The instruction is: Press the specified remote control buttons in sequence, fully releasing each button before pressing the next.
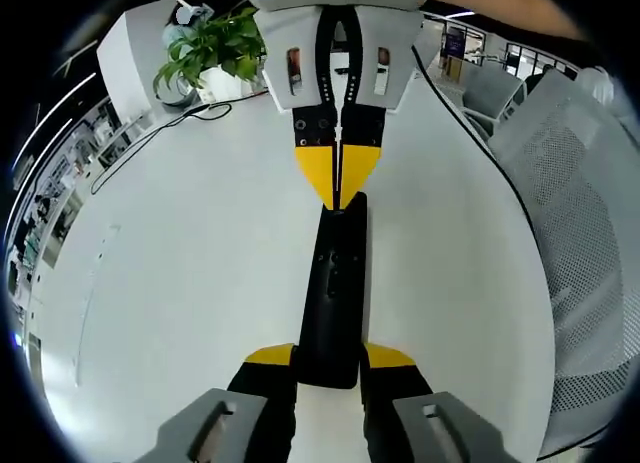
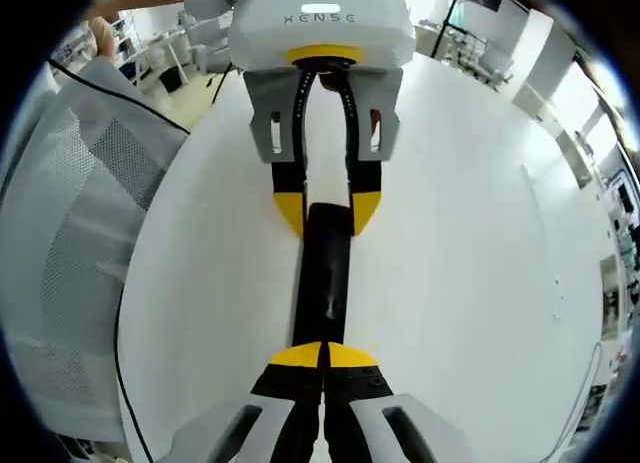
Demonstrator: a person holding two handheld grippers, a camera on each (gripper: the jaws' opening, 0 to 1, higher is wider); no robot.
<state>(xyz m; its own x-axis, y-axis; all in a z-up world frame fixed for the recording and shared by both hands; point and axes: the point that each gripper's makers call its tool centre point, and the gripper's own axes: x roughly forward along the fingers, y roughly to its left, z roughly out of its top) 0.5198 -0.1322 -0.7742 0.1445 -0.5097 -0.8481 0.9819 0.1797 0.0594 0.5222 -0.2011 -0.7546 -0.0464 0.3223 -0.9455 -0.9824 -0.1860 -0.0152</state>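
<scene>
A long black remote control (image 1: pixel 335 283) lies lengthwise on the white table (image 1: pixel 180 283). My left gripper (image 1: pixel 330 356) is shut on its near end, one yellow-tipped jaw on each side. My right gripper (image 1: pixel 338 188) comes in from the far side, shut, with its joined yellow tips resting on the remote's far end. In the right gripper view the same remote (image 2: pixel 325 283) runs from my right gripper (image 2: pixel 322 355), whose tips meet on top of it, to my left gripper (image 2: pixel 327 211) clamped around its other end.
A potted green plant (image 1: pixel 210 48) stands at the table's far left, and a black cable (image 1: pixel 150 143) trails from it. A grey mesh chair (image 1: pixel 580 203) stands beside the table's edge, and in the right gripper view the chair (image 2: pixel 80 233) is at the left.
</scene>
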